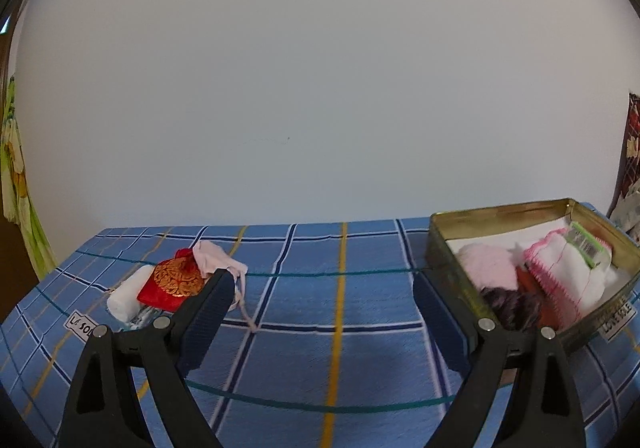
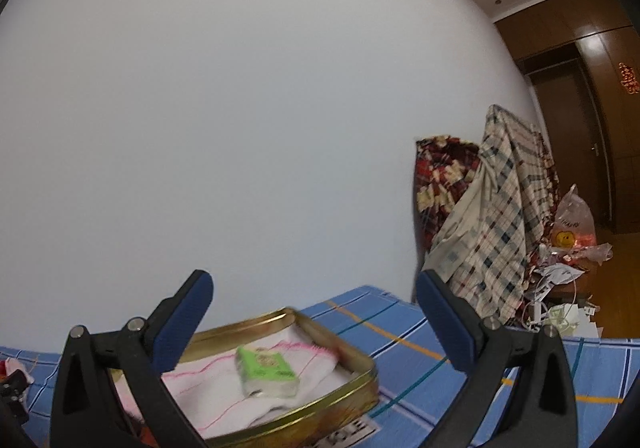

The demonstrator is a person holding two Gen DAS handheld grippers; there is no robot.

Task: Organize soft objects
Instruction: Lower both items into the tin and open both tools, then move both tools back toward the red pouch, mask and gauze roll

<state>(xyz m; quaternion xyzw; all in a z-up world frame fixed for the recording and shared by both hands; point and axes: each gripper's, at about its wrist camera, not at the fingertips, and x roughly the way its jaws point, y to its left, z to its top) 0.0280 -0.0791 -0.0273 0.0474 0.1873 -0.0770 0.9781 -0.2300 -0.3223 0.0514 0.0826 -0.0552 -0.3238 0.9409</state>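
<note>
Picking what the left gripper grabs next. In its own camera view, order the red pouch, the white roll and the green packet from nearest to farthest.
1. Red pouch: just behind the left finger's tip.
2. White roll: left of the pouch, about as near; too close to call.
3. Green packet: far right, inside the tin.

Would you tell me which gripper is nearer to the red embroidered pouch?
Left. The left gripper has one finger right beside the red pouch; the right gripper hovers over the gold tin, away from it.
</note>
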